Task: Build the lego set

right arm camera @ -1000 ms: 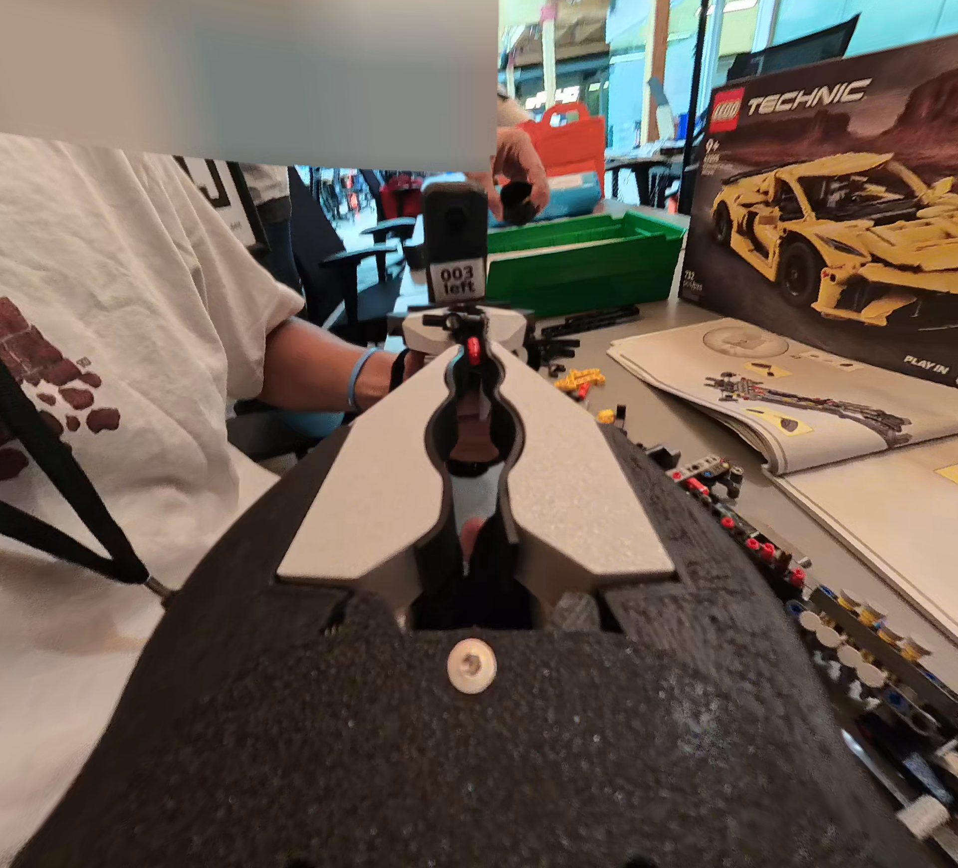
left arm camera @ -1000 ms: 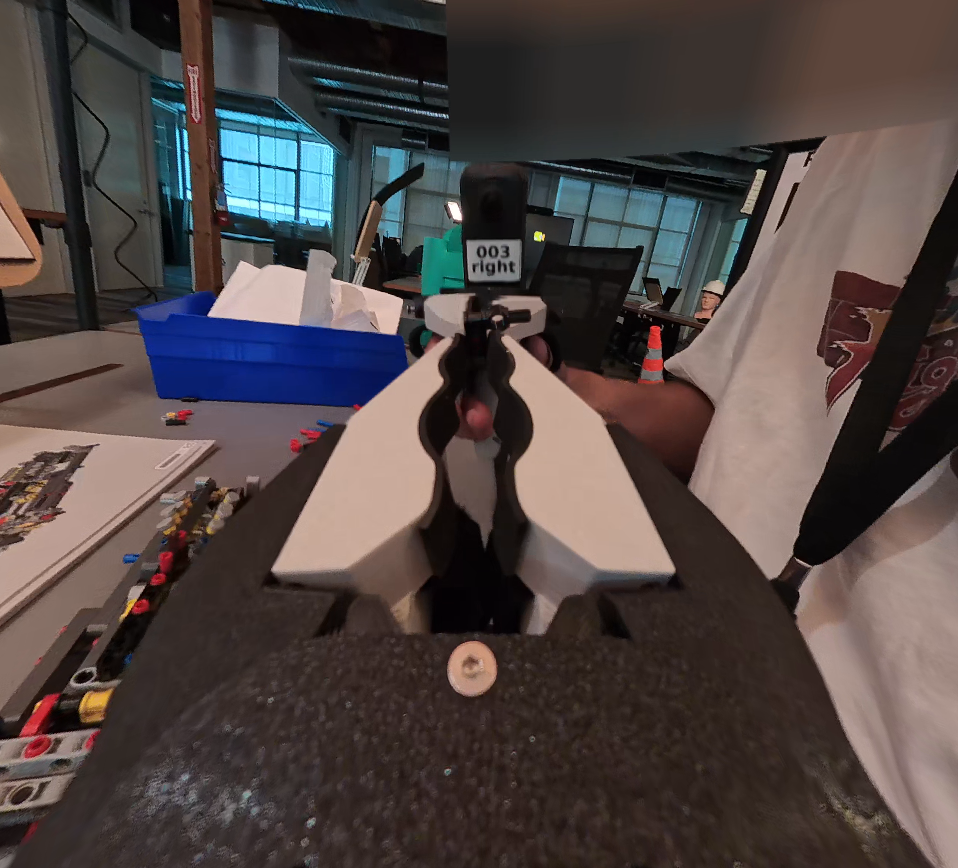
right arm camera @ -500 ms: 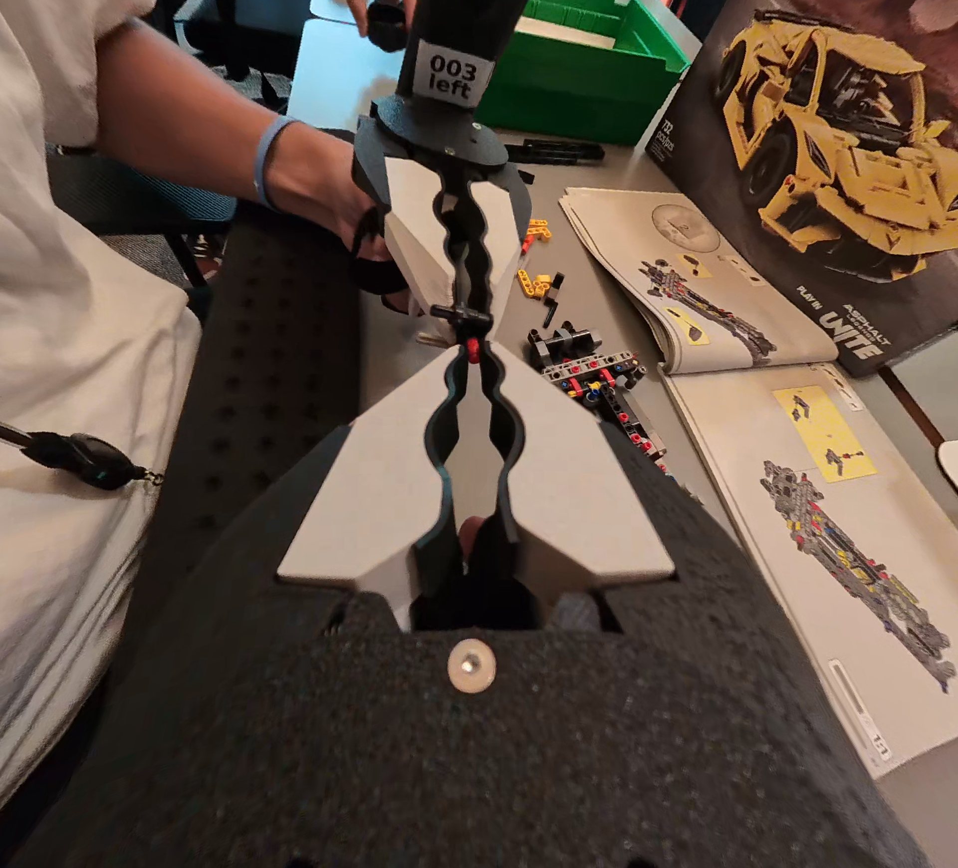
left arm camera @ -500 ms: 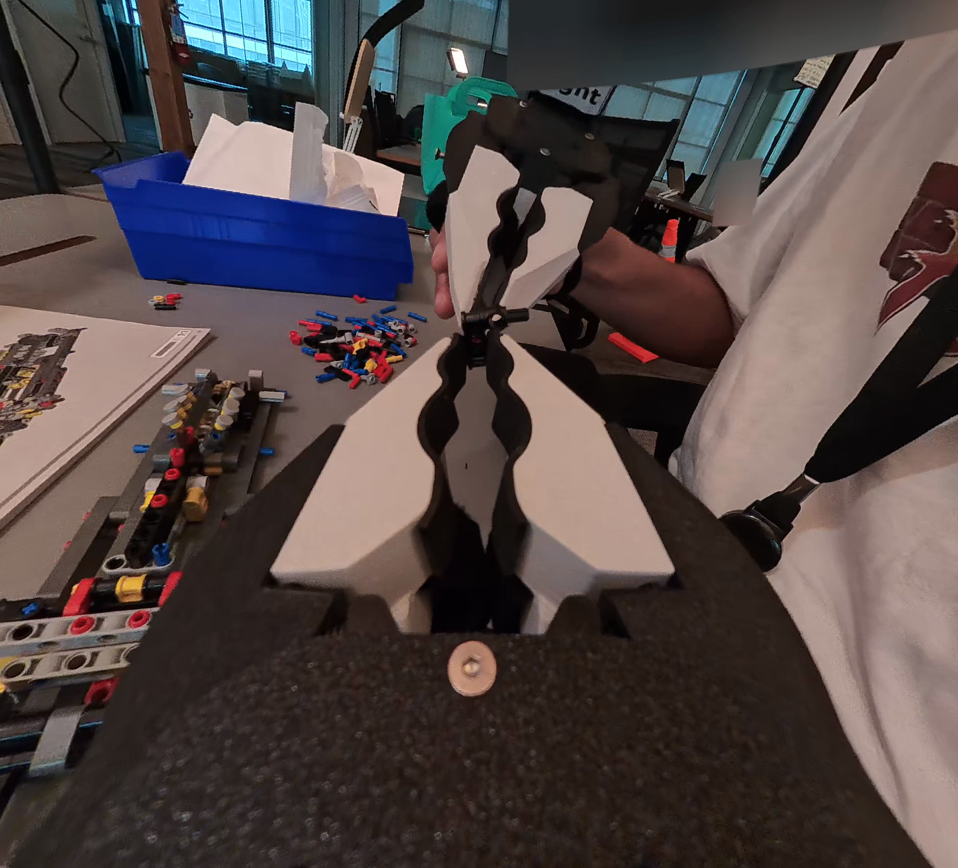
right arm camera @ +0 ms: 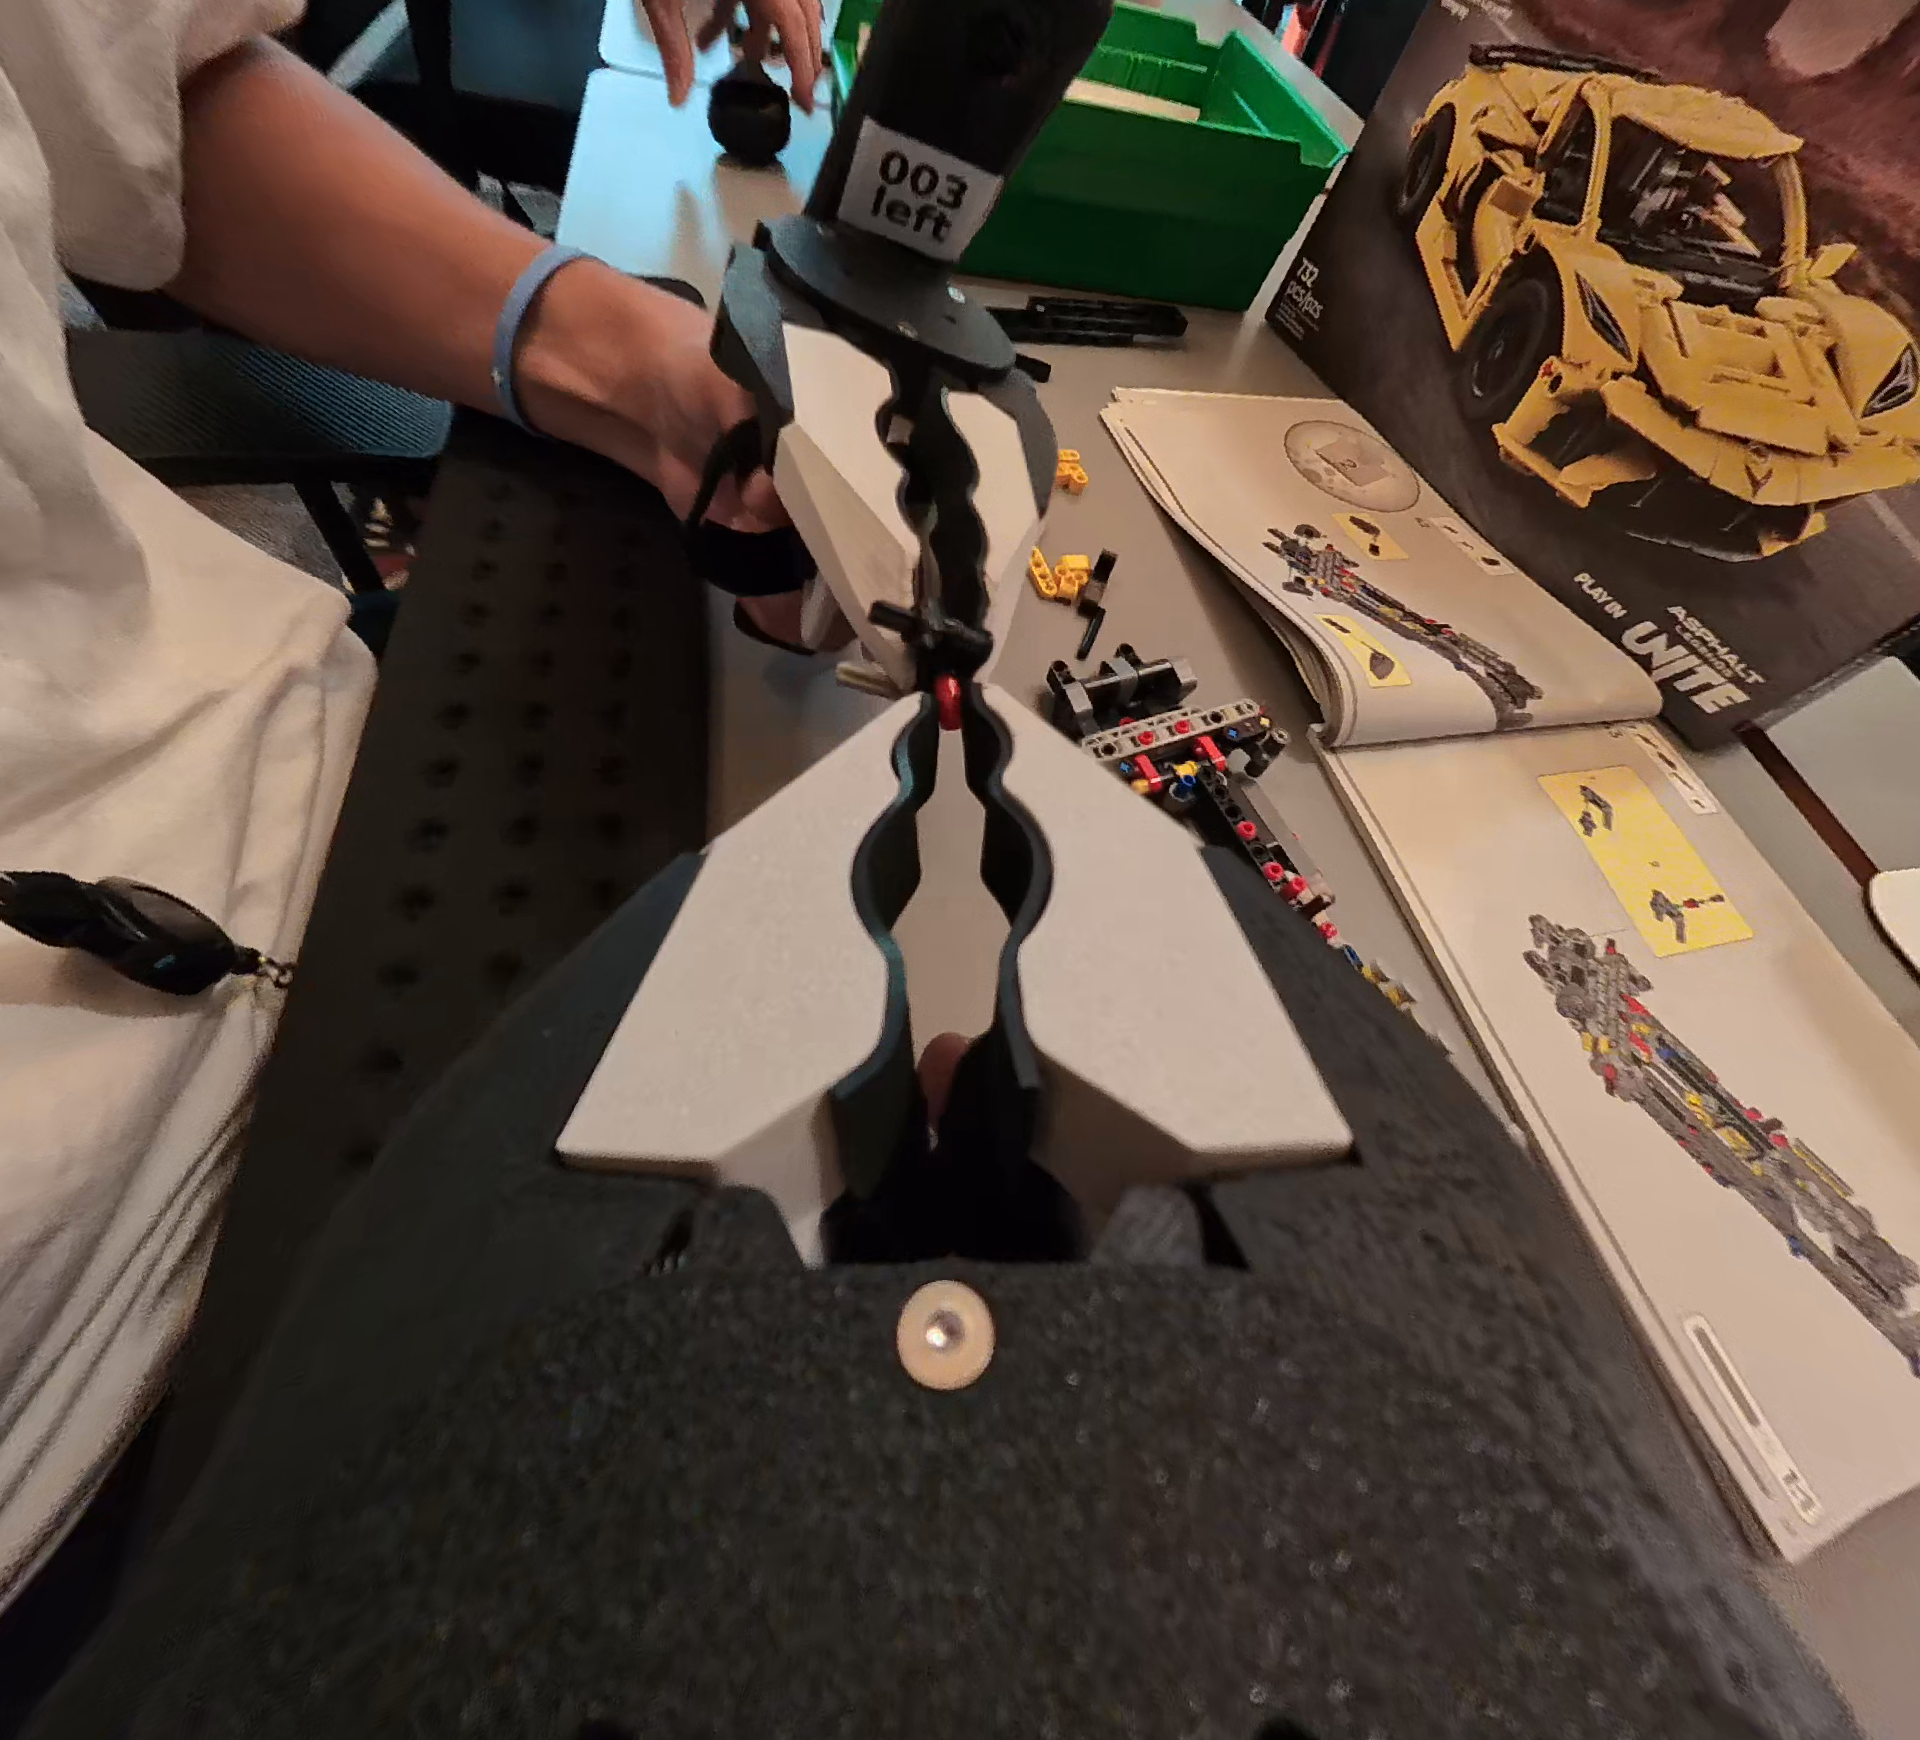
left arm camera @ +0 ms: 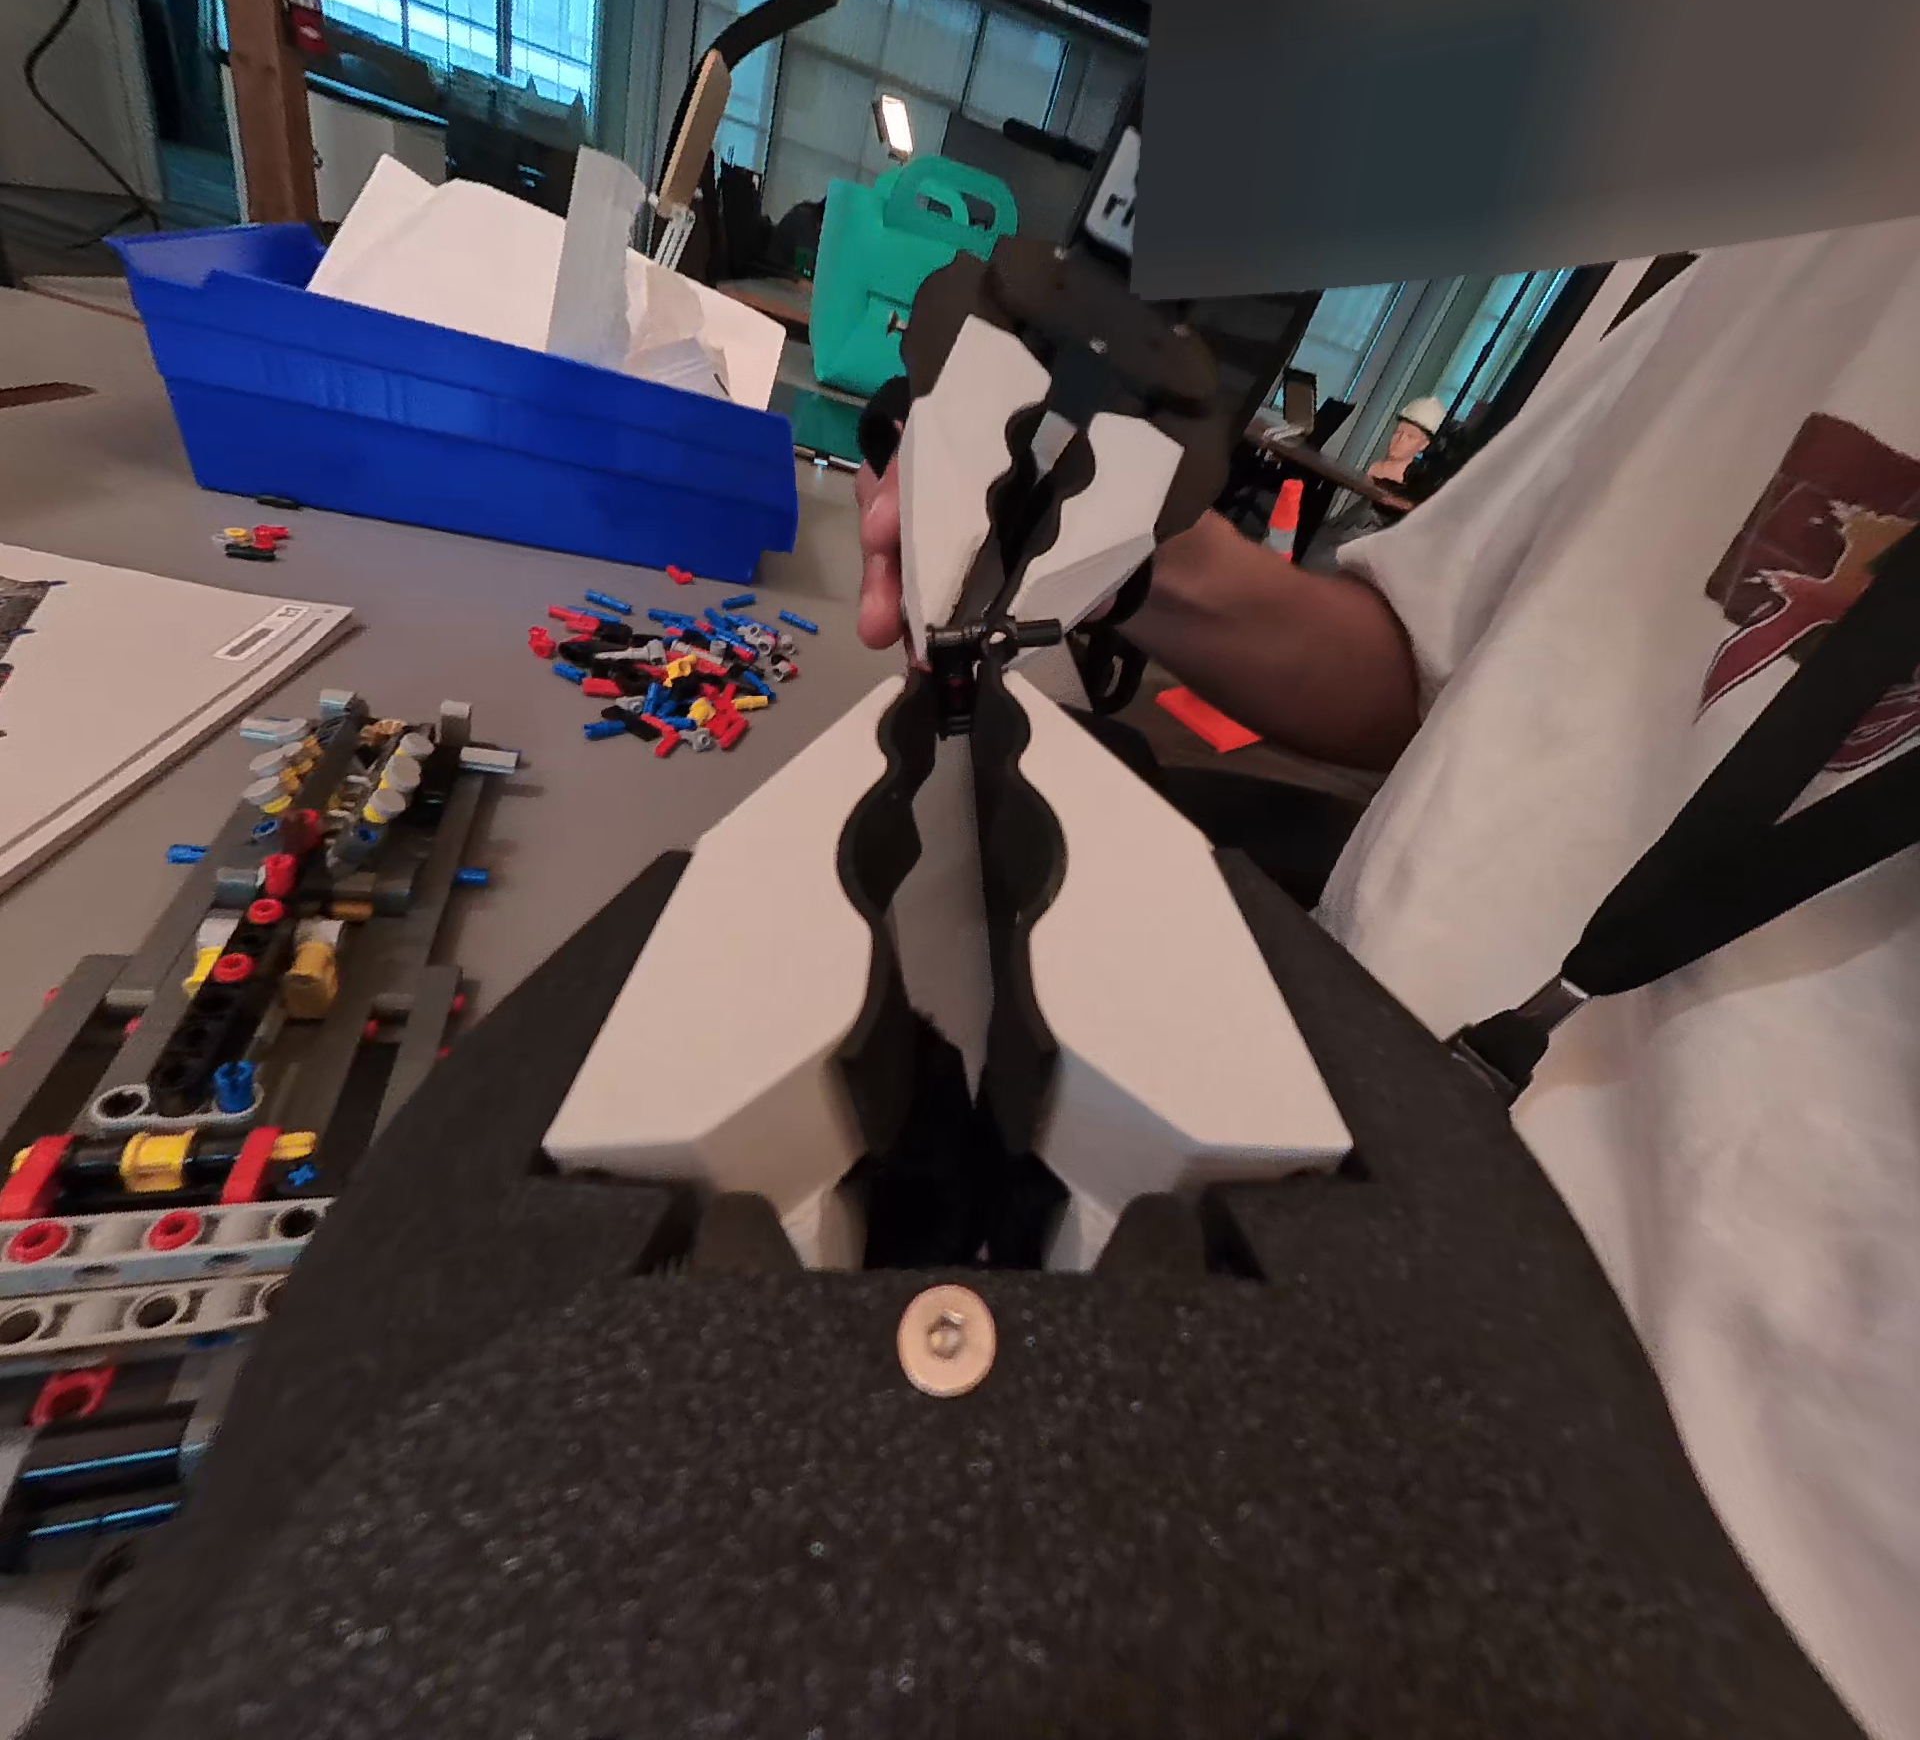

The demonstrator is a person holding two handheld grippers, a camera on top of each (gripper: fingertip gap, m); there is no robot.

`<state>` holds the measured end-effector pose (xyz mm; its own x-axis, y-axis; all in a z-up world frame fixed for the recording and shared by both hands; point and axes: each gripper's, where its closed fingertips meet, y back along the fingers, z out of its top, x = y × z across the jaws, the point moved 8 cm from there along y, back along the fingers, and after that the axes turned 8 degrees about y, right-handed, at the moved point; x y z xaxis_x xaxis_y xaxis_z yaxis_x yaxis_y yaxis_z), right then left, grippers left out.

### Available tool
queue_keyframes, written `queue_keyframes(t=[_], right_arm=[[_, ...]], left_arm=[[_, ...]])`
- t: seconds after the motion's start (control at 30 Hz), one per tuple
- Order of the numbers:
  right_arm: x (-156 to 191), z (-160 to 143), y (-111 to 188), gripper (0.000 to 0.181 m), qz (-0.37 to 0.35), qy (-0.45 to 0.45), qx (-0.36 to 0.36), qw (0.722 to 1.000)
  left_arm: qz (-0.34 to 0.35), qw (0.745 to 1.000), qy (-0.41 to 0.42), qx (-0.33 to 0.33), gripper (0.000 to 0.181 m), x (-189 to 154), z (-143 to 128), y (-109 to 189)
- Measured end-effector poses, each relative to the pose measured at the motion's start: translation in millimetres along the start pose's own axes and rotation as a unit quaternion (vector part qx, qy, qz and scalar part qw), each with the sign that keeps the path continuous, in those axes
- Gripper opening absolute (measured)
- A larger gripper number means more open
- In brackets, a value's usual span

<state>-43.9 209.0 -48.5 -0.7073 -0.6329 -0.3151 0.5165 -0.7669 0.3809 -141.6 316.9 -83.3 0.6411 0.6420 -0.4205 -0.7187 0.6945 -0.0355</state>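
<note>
While both claws meet tip to tip above the grey table (left arm camera: 499,610), the left gripper (left arm camera: 954,693) pinches a small red pin (right arm camera: 948,698) and the right gripper (right arm camera: 940,703) clamps a black cross-shaped connector (left arm camera: 987,636); beyond lie the half-built chassis (left arm camera: 249,942), loose pieces (left arm camera: 670,677) and a blue bin (left arm camera: 457,433)

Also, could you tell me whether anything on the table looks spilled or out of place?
Nothing is damaged. The only untidy spot is a loose heap of small pins on the bare table before the blue bin. Left tool and right tool meet tip to tip, shut on one black-and-red piece.
</note>
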Motion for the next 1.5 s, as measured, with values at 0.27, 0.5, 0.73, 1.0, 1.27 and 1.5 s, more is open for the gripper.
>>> queue_keyframes(t=[0.27,0.5,0.73,1.0,1.27,1.5], right_arm=[[5.4,-4.8,-5.9,0.003,-0.014,0.043,0.077,0.996],[6.4,-8.9,-9.0,0.003,-0.012,0.032,0.078,0.996],[2.6,-8.1,-4.3,0.003,-0.008,-0.005,0.042,0.999],[1.8,-10.3,-4.6,0.004,-0.005,-0.007,0.052,0.999],[-6.5,-92.2,-3.6,0.004,0.001,-0.03,0.233,0.972],[-9.3,-118.4,2.7,0.006,0.008,-0.083,0.222,0.971]], left_arm=[[0.032,0.998,-0.027,0.054,0.006,4.8,-6.7,-1.7],[0.041,0.996,-0.031,0.066,0.006,6.3,-10.2,-2.2],[0.025,0.998,-0.026,0.043,0.006,4.6,-4.8,-3.4],[0.011,0.998,-0.039,0.038,0.006,-0.2,-3.0,-0.5],[0.099,0.984,-0.071,0.133,0.006,15.6,-21.8,1.2],[0.181,0.939,-0.154,0.248,0.006,25.6,-41.3,-12.4]])
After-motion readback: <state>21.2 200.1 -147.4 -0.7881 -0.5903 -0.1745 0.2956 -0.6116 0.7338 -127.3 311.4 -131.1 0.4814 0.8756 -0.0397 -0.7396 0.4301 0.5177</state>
